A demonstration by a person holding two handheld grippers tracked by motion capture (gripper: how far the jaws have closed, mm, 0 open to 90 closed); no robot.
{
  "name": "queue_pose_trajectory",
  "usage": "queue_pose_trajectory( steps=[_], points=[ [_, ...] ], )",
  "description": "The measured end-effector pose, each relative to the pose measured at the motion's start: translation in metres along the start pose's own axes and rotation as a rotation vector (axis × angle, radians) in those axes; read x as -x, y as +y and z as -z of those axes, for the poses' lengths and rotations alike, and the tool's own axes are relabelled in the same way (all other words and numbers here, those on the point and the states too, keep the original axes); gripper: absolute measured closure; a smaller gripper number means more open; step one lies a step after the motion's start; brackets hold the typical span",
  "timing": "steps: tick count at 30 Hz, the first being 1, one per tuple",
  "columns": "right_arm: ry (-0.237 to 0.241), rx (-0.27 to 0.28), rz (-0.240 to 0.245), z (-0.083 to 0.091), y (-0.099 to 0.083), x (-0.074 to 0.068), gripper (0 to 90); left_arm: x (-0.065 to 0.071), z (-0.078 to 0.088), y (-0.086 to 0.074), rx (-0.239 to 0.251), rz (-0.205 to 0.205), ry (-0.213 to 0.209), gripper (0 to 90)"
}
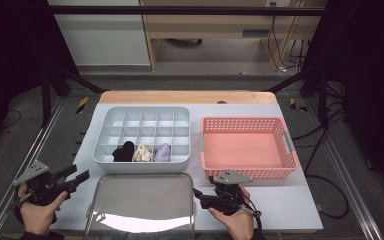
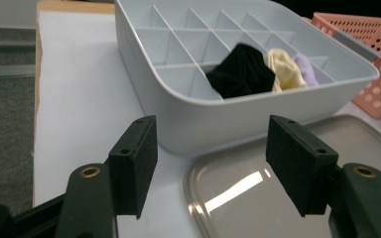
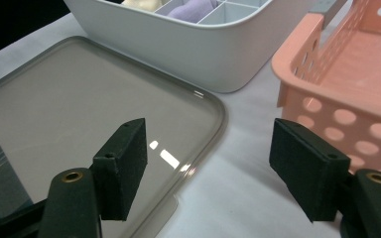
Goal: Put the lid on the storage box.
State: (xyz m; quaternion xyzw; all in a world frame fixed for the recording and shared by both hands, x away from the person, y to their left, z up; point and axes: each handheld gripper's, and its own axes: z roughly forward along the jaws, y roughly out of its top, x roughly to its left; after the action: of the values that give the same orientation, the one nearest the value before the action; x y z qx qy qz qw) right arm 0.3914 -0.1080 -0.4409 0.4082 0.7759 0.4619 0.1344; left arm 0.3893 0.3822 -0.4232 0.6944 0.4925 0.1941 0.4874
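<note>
table (image 1: 80, 165): organizer (image 1: 141, 161), basket (image 1: 250, 172), lid (image 1: 142, 200).

Grey organiser (image 1: 141, 161) with divided cells sits left of centre on table; front row holds black bundle (image 1: 124, 151), cream bundle (image 1: 142, 153), lilac bundle (image 1: 162, 152) side by side; flat lid (image 1: 142, 197) lies just before it.

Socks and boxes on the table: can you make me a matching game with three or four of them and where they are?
Things:
1. black sock
2. purple sock
3. pink basket
4. clear lid

Places:
A. right side of the table
B. in front of the grey tray, nearest the person
C. front row of the tray, leftmost of the three socks
D. front row of the tray, rightmost of the three socks

Pairs: 1-C, 2-D, 3-A, 4-B
</note>
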Motion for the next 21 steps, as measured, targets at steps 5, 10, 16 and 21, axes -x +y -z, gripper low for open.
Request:
queue_pose_trajectory(
  steps=[5, 10, 16, 21],
  points=[
    [0.011, -0.017, -0.011, -0.001, -0.007, -0.004, 31.4, 0.009, 0.005, -0.019, -0.036, 0.003, -0.011, 35.9],
    [0.014, -0.035, -0.017, -0.003, -0.014, -0.012, 31.5, 0.017, 0.003, -0.035, -0.088, 0.007, -0.018, 35.9],
    [0.022, -0.054, -0.045, -0.009, -0.024, -0.017, 32.4, 0.019, 0.0, -0.05, -0.152, 0.023, -0.012, 37.0],
    [0.015, -0.071, -0.062, -0.012, -0.031, -0.021, 33.2, 0.023, 0.004, -0.057, -0.19, 0.024, -0.017, 37.3]
  ],
)
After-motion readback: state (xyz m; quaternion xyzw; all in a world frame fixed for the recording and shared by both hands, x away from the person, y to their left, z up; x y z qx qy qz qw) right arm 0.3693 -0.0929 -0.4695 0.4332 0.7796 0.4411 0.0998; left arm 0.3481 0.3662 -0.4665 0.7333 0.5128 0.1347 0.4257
